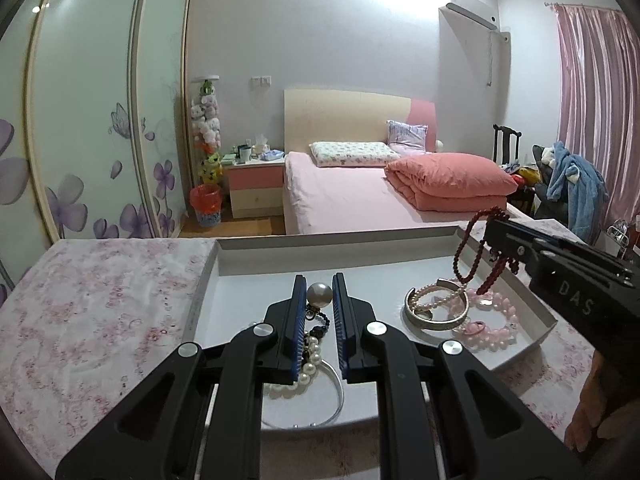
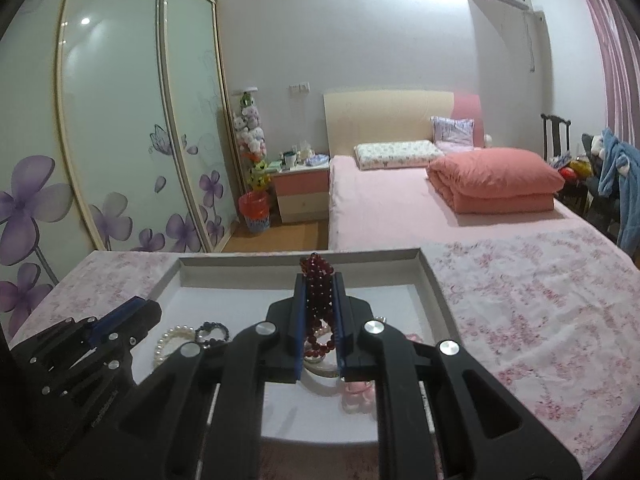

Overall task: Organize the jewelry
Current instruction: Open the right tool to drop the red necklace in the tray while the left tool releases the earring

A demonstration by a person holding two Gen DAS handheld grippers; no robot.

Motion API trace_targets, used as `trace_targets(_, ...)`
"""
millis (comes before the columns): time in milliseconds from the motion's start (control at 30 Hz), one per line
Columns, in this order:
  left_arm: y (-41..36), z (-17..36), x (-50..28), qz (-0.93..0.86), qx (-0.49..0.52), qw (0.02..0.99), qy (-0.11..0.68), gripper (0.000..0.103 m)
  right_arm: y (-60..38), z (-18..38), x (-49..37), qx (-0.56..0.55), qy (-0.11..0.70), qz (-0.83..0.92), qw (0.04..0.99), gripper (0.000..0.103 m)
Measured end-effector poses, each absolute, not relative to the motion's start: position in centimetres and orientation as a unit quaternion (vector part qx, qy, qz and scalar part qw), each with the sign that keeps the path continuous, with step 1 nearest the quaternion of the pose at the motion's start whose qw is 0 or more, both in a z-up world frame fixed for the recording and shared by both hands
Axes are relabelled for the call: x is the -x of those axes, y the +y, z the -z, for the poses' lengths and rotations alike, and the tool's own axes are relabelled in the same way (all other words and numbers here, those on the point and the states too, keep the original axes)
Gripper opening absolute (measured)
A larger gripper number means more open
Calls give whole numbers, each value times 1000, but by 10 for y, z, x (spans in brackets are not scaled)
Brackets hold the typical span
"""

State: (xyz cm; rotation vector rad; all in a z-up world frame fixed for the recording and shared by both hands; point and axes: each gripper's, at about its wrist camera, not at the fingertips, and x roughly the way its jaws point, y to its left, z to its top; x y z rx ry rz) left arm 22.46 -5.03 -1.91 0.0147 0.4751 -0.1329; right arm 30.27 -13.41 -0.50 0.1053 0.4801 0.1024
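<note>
Left gripper [image 1: 316, 292]: pinched on a large pearl bead [image 1: 319, 295] at the fingertips, with a dark bead strand [image 1: 318, 326] and a white pearl strand [image 1: 308, 368] trailing down from it between the pads to the tray floor. Held by the bead, probably so the attached strands lift clear of the rest. Just beneath, a thin silver hoop [image 1: 338, 396] lying flat at the near edge of the grey tray [image 1: 256, 264].

Right gripper [image 2: 320, 280]: clamped on a bunched dark red bead strand [image 2: 318, 304], loops poking out past the tips and hanging below. From the left wrist view, those red loops dangle above the pile at the tray's right, apparently raised to separate them from it.

In that pile on the right: a silver bangle [image 1: 438, 316], a small pearl bracelet [image 1: 434, 296] draped through it, and a pink bead bracelet [image 1: 494, 320] looped around, all touching and overlapping. Still tangled, so sorting looks far from done.

Under the tray, a pink floral cloth [image 1: 100, 312] covering the tabletop, likely to stop beads rolling away.

Farther off: a pink bed [image 1: 340, 196] with a folded coral quilt [image 1: 452, 180], a bedside cabinet [image 1: 252, 184] to its left, a flower-printed wardrobe [image 1: 100, 120] at far left, pink curtains [image 1: 596, 100] at far right.
</note>
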Motion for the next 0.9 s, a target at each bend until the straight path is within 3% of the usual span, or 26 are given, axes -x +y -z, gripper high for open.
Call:
trace_targets(200,-52,23,-235,70,-2,966,249,15,-136,17,-318,-64,262,-54,961,17)
trace_targets(267,-54,24,-237,73,-3,965,253,15,-138,20,-318,-68,266,-53,960,30)
trace_targets(333,-53,25,-237,74,-1,964,257,18,-140,20,-317,-72,266,-50,960,32)
trace_targets(400,-49,24,-238,71,4,964,257,29,-143,19,-315,-76,266,-48,960,32)
trace_targets(467,-45,22,-236,66,10,965,253,35,-147,18,-312,-79,265,-44,960,32)
trace_targets(733,-27,12,-219,48,21,967,248,36,-157,12,-290,-84,265,-35,960,39)
trace_targets(900,-9,7,-197,38,35,968,245,43,-157,7,-263,-79,268,-37,959,46)
